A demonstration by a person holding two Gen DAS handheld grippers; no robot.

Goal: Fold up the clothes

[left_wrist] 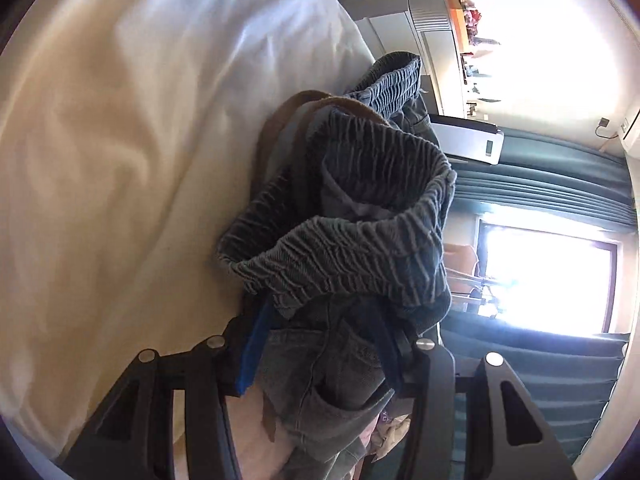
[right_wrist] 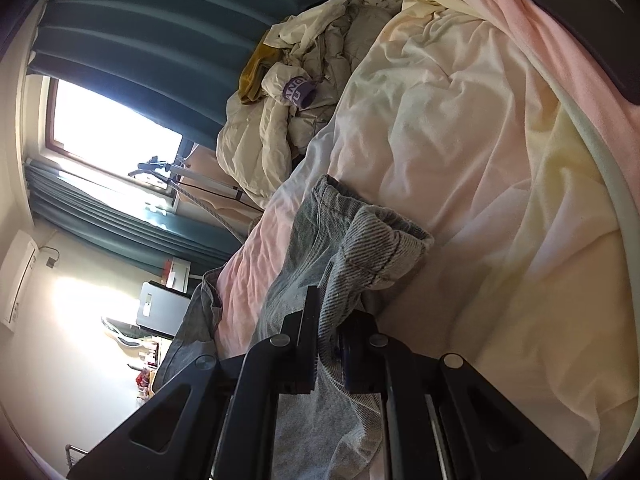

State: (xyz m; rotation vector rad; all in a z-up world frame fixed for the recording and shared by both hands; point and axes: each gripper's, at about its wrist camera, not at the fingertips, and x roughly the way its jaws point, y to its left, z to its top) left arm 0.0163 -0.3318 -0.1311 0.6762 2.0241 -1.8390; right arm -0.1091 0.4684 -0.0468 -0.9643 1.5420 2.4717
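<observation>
A pair of grey denim jeans [left_wrist: 340, 248] with a ruched elastic waistband fills the middle of the left wrist view. My left gripper [left_wrist: 320, 344] is shut on the bunched waist, with thick folds of denim packed between its fingers. The waistband stands open above the grip, beside the cream bedding. In the right wrist view, the jeans [right_wrist: 372, 248] show a pale leg with a turned hem lying over the bed. My right gripper [right_wrist: 334, 344] is shut on the denim just below that hem, with the cloth pinched thin between the pads.
A rumpled cream duvet [right_wrist: 460, 140] and a pink sheet [right_wrist: 248, 280] cover the bed. A heap of cream clothes [right_wrist: 296, 92] with a purple cuff lies at the far end. Teal curtains [right_wrist: 160, 40], a bright window [right_wrist: 108, 128] and a white appliance [left_wrist: 468, 140] stand beyond.
</observation>
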